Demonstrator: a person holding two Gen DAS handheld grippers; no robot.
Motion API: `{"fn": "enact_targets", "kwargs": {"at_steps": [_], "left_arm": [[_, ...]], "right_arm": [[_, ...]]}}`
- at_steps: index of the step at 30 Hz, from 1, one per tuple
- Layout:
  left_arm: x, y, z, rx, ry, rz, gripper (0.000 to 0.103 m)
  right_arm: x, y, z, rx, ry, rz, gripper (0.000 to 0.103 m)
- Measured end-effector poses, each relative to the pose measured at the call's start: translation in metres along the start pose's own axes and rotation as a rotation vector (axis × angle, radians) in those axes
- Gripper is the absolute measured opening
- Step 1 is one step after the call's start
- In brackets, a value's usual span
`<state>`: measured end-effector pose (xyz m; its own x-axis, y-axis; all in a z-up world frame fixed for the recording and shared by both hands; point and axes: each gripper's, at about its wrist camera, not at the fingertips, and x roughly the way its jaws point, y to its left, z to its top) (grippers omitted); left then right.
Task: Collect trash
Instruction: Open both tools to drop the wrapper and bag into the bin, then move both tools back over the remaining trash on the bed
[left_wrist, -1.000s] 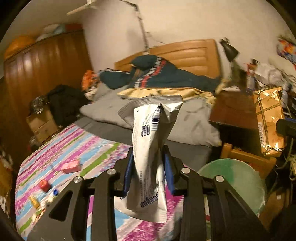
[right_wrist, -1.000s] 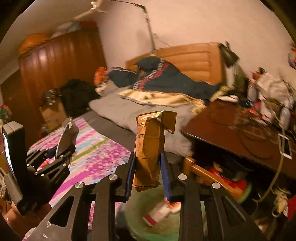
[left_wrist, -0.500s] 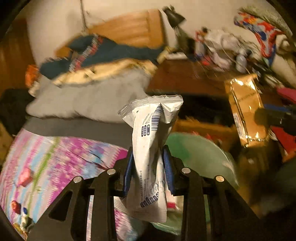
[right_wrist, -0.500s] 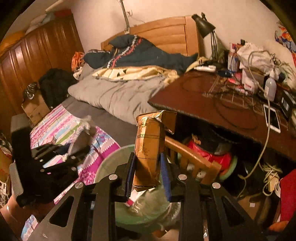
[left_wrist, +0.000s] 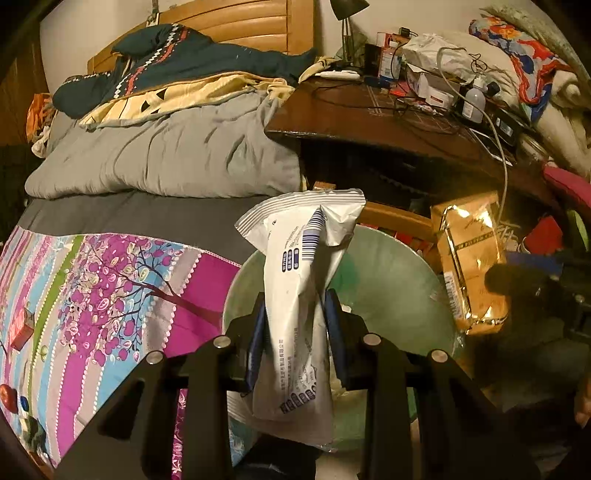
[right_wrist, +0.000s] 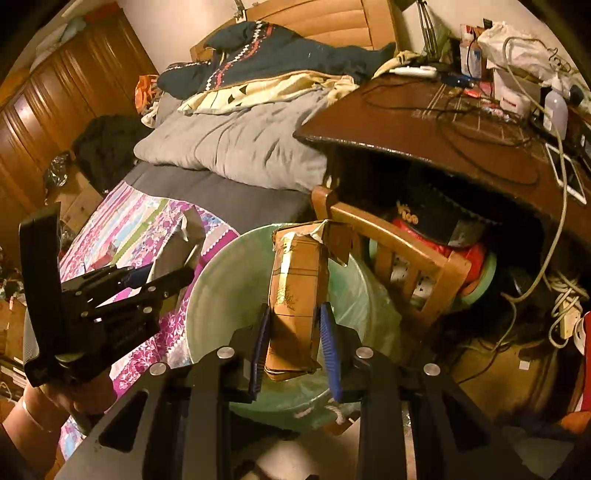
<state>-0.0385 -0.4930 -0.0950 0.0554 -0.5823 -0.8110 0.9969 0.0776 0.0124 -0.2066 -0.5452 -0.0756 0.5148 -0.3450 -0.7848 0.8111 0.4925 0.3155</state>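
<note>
So both grippers are loaded & parked at the green bin (right_wrist: 221, 295), prob so the trash falls straight in once let go. Left gripper (left_wrist: 295, 332): jaws clenched on a white wrapper (left_wrist: 299, 295), upright over the bin's near left rim, beside the bed (left_wrist: 110, 288). Right gripper (right_wrist: 293, 332): jaws clenched on a brown packet (right_wrist: 295, 295) above the bin mouth, w/ the chair (right_wrist: 402, 258) & worktop (right_wrist: 424, 129) to its right. Nothing dropped yet.

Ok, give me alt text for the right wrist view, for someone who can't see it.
The right gripper holds a crumpled brown-and-gold packet upright above a pale green bin beside a bed. The left gripper, at left, holds a silvery wrapper.
</note>
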Motion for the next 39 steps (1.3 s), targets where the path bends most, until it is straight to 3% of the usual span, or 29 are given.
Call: {"fn": "enact_targets", "kwargs": {"at_steps": [3, 5, 6, 7, 8, 20, 26, 33, 36, 39], "left_arm": [[0.001, -0.001, 0.003, 0.006, 0.003, -0.003, 0.031], [0.004, -0.001, 0.005, 0.005, 0.011, -0.022, 0.039], [0.007, 0.000, 0.005, 0.000, 0.024, -0.030, 0.047], [0.010, 0.001, 0.005, -0.008, 0.035, -0.028, 0.067], [0.012, 0.004, 0.004, -0.026, 0.036, -0.021, 0.070], [0.006, 0.022, -0.010, -0.082, 0.026, 0.026, 0.070], [-0.025, 0.037, -0.043, -0.115, -0.069, 0.182, 0.070], [-0.070, 0.109, -0.110, -0.344, -0.099, 0.358, 0.070], [-0.092, 0.145, -0.145, -0.472, -0.102, 0.428, 0.070], [-0.117, 0.173, -0.187, -0.560, -0.101, 0.501, 0.070]], "right_arm": [[0.003, -0.002, 0.003, 0.015, 0.009, 0.012, 0.028], [0.005, -0.002, 0.004, 0.017, 0.015, 0.020, 0.029], [0.008, 0.000, 0.005, 0.003, 0.023, 0.026, 0.036], [0.011, 0.002, 0.005, -0.009, 0.020, 0.016, 0.046], [0.012, 0.001, 0.006, -0.011, 0.013, -0.002, 0.063], [0.014, 0.002, 0.001, 0.004, -0.008, 0.011, 0.059], [0.008, 0.026, -0.004, -0.001, -0.098, 0.070, 0.060], [-0.008, 0.121, -0.022, -0.197, -0.315, 0.118, 0.064], [-0.007, 0.166, -0.034, -0.283, -0.349, 0.159, 0.071], [0.003, 0.213, -0.047, -0.376, -0.323, 0.215, 0.073]]}}
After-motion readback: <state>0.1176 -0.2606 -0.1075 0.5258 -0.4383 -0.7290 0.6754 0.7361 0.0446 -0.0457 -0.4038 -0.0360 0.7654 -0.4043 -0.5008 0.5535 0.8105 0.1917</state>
